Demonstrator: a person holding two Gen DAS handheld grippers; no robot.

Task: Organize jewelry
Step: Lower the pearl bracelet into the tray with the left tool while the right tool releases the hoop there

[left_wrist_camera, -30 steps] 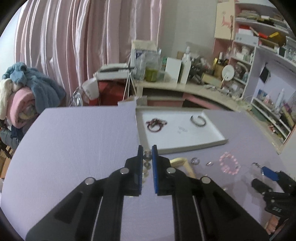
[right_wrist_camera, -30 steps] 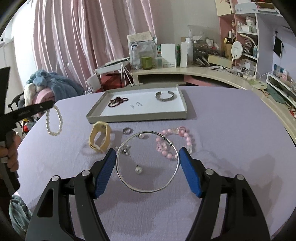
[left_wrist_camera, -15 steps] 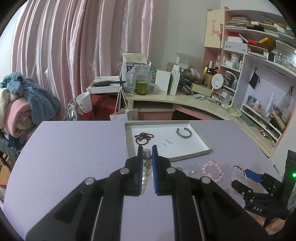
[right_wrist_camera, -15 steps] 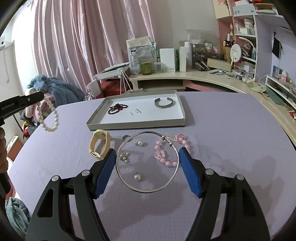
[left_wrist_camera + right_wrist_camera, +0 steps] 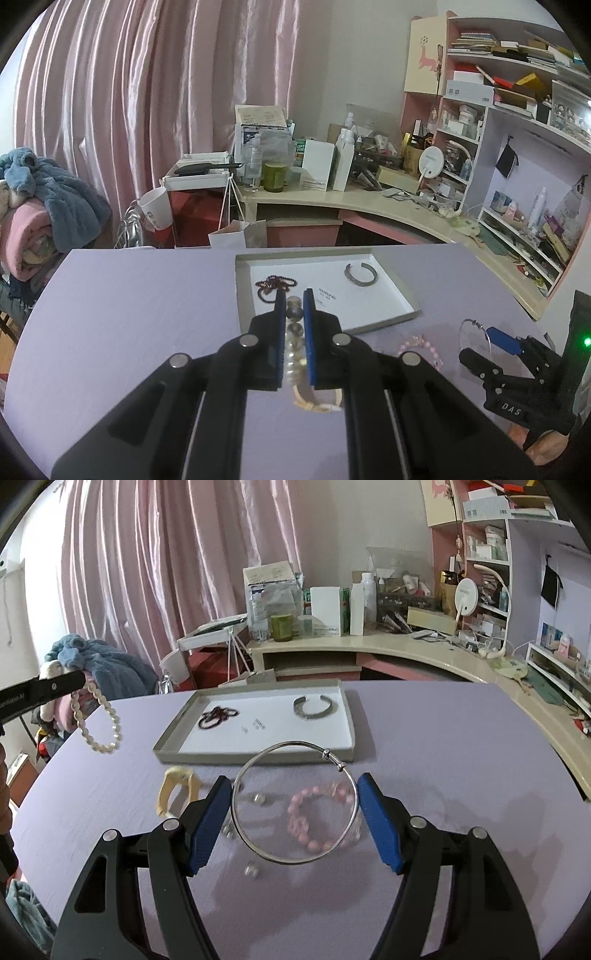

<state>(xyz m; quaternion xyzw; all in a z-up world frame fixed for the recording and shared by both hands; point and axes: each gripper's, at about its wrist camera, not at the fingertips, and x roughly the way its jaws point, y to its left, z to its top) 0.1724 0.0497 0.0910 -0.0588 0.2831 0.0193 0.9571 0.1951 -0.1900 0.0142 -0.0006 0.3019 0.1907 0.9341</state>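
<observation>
Jewelry: cuff and dark beads already in tray; left tool clamps pearl bracelet, right tool grips silver bangle, both aloft; pink bracelet, yellow band remain on surface

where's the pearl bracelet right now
The pearl bracelet hangs from the left tool at the right wrist view's left edge, above the table, left of the tray.

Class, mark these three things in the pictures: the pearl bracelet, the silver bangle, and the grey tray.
pearl bracelet [image 5: 96, 722]: right wrist view, hanging loop of beads.
silver bangle [image 5: 295, 802]: right wrist view, its open centre; wire rim around.
grey tray [image 5: 255, 755]: right wrist view, near wall.
</observation>
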